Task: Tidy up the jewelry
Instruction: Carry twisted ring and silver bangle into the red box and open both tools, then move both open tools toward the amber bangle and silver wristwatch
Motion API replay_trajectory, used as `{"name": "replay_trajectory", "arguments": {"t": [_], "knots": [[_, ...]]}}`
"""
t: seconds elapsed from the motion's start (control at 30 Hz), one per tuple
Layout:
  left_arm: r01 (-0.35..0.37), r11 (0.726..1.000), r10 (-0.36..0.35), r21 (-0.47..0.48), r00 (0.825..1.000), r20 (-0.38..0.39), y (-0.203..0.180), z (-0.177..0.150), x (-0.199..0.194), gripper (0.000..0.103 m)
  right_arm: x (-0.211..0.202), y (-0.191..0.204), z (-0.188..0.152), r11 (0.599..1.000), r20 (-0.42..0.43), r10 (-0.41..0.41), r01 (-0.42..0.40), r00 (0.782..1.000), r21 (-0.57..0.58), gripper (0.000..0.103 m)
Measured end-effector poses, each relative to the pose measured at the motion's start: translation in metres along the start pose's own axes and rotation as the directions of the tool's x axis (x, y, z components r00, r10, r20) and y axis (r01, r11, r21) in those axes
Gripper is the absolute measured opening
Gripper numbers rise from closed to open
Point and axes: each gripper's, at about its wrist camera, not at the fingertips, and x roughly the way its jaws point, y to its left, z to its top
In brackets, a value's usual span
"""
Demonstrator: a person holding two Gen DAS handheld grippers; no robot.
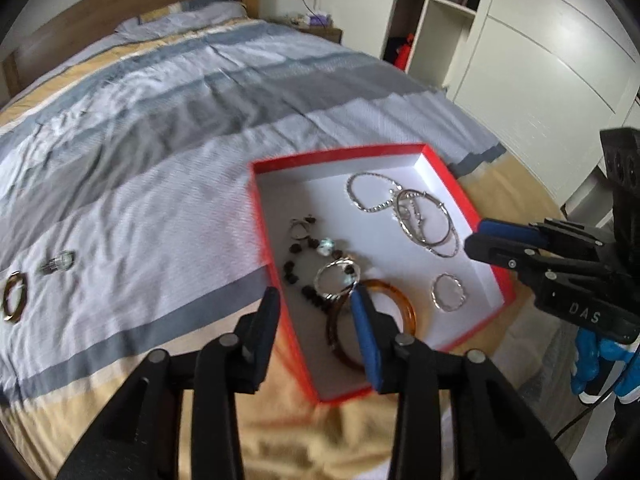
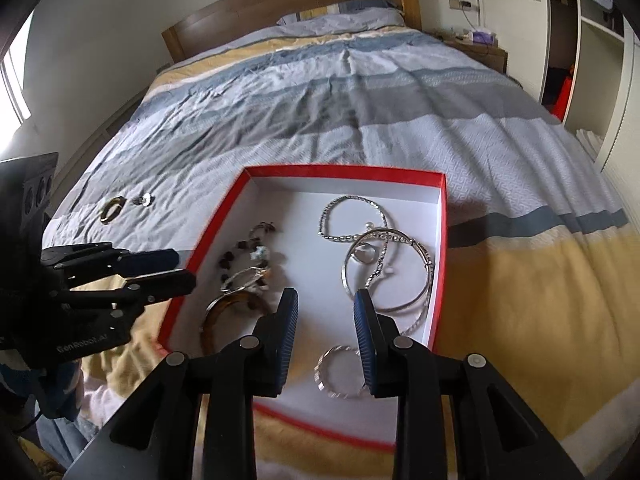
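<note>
Left wrist view shows, far left on the bedspread (image 1: 160, 208), a gold ring (image 1: 15, 297) and a small silver piece (image 1: 59, 266) lying apart from each other and well away from the red box (image 1: 452, 184). These two look like the only jewelry not yet put away. Further right, the left gripper (image 1: 316, 300) hangs with its jaws wide apart and nothing between them; its left finger sits outside the box's near wall and its right finger (image 1: 366, 320) sits over the amber bangle (image 1: 400, 300) and a dark bead string (image 1: 304, 280). Silver bangles (image 1: 428, 220) and a small silver ring (image 1: 448, 292) lie in the box's right half.

Right wrist view shows the right gripper (image 2: 326, 328), also wide open and empty, poised over the box near the silver ring (image 2: 340, 372).

Judging by this, the sorting is mostly done and the step in hand is fetching the stragglers. The next move calls for the left gripper to swing out left to the gold ring, come down low on the soft cloth, and pinch its thin rim without pushing it into the folds.
</note>
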Motion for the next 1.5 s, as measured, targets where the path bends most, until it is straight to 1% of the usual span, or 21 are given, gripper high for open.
{"name": "replay_trajectory", "arguments": {"t": [0.07, 0.1, 0.17, 0.23, 0.3, 0.4, 0.57, 0.8, 0.9, 1.0, 1.1, 1.17, 1.2, 1.33, 1.5], "knots": [[-0.041, 0.999, 0.041, -0.002, 0.999, 0.022, 0.004, -0.007, -0.021, 0.039, -0.010, 0.008, -0.002, 1.000, 0.010, -0.002, 0.002, 1.000, -0.001, 0.031], [-0.065, 0.998, 0.065, -0.006, 0.997, 0.036, 0.008, -0.012, -0.031, 0.039, -0.015, 0.012, -0.003, 1.000, 0.016, -0.005, 0.005, 1.000, -0.003, 0.034], [-0.106, 0.994, 0.106, -0.013, 0.993, 0.057, 0.014, -0.019, -0.049, 0.040, -0.028, 0.023, -0.007, 1.000, 0.029, -0.006, 0.006, 1.000, -0.006, 0.037], [-0.145, 0.989, 0.146, -0.026, 0.986, 0.083, 0.021, -0.030, -0.070, 0.041, -0.037, 0.032, -0.011, 1.000, 0.038, -0.006, 0.006, 0.999, -0.006, 0.041], [-0.185, 0.982, 0.188, -0.038, 0.977, 0.104, 0.028, -0.041, -0.088, 0.046, -0.048, 0.045, -0.016, 1.000, 0.050, -0.003, 0.003, 0.999, -0.007, 0.044], [-0.230, 0.971, 0.238, -0.068, 0.962, 0.131, 0.040, -0.060, -0.115, 0.049, -0.061, 0.065, -0.021, 1.000, 0.063, -0.003, 0.003, 0.998, -0.008, 0.048], [-0.274, 0.954, 0.290, -0.118, 0.944, 0.158, 0.059, -0.090, -0.152, 0.050, -0.077, 0.099, -0.032, 1.000, 0.080, 0.010, -0.008, 0.997, -0.025, 0.051], [-0.305, 0.928, 0.346, -0.214, 0.919, 0.191, 0.094, -0.133, -0.198, 0.052, -0.095, 0.147, -0.043, 0.998, 0.097, 0.017, -0.010, 0.995, -0.065, 0.058], [-0.322, 0.915, 0.373, -0.245, 0.905, 0.205, 0.105, -0.148, -0.215, 0.052, -0.101, 0.164, -0.044, 0.997, 0.110, 0.019, -0.011, 0.994, -0.075, 0.059], [-0.344, 0.899, 0.407, -0.272, 0.885, 0.225, 0.119, -0.162, -0.232, 0.052, -0.106, 0.185, -0.045, 0.996, 0.123, 0.024, -0.012, 0.992, -0.091, 0.062], [-0.354, 0.883, 0.432, -0.308, 0.870, 0.239, 0.134, -0.172, -0.244, 0.053, -0.106, 0.200, -0.045, 0.995, 0.123, 0.024, -0.012, 0.992, -0.103, 0.062], [-0.354, 0.875, 0.440, -0.331, 0.866, 0.237, 0.145, -0.178, -0.248, 0.053, -0.103, 0.210, -0.045, 0.994, 0.118, 0.022, -0.009, 0.993, -0.109, 0.065], [-0.356, 0.869, 0.446, -0.344, 0.864, 0.234, 0.150, -0.181, -0.249, 0.054, -0.102, 0.213, -0.045, 0.994, 0.114, 0.023, -0.010, 0.993, -0.112, 0.069], [-0.377, 0.850, 0.474, -0.368, 0.853, 0.220, 0.168, -0.190, -0.250, 0.054, -0.092, 0.226, -0.047, 0.992, 0.091, 0.025, -0.014, 0.996, -0.123, 0.069], [-0.397, 0.838, 0.487, -0.373, 0.853, 0.185, 0.184, -0.197, -0.241, 0.056, -0.082, 0.233, -0.051, 0.991, 0.060, 0.027, -0.018, 0.998, -0.133, 0.069]]}}
